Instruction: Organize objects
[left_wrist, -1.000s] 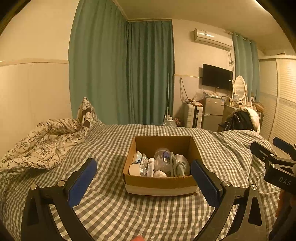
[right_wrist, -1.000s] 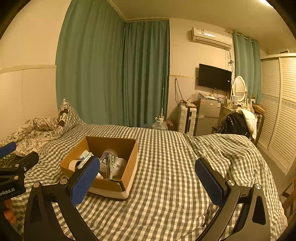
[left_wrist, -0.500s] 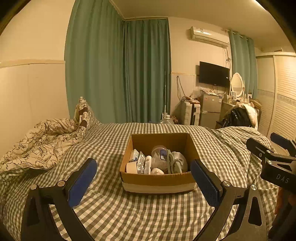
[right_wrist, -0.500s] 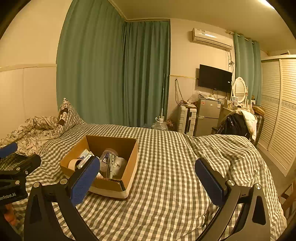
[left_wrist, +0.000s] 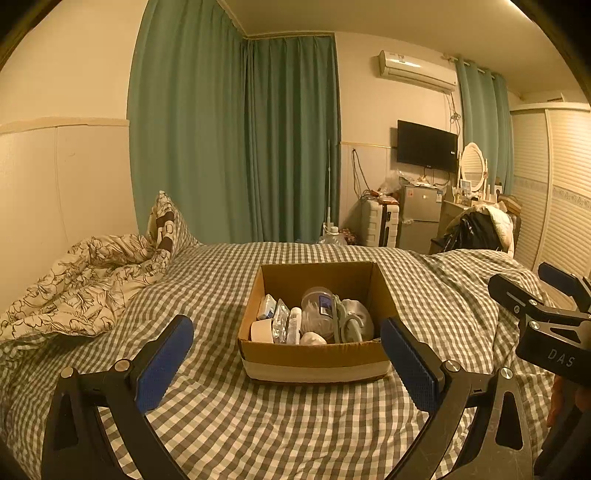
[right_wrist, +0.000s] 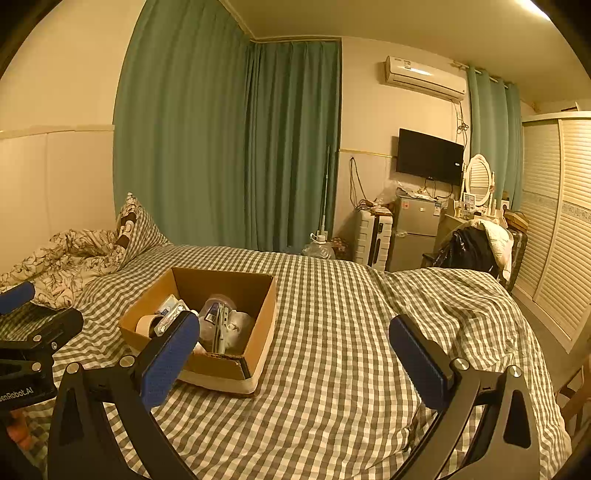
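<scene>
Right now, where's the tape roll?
The tape roll lies in the box on the bed, at its near-left corner in the left wrist view, beside a blister pack.

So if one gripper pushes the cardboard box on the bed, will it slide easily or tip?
The cardboard box is low and wide, so tipping seems unlikely. It sits on the soft checked bedspread, which may wrinkle and drag rather than let it slide. Its thin walls look likely to flex, and the loose items inside may shift.
</scene>
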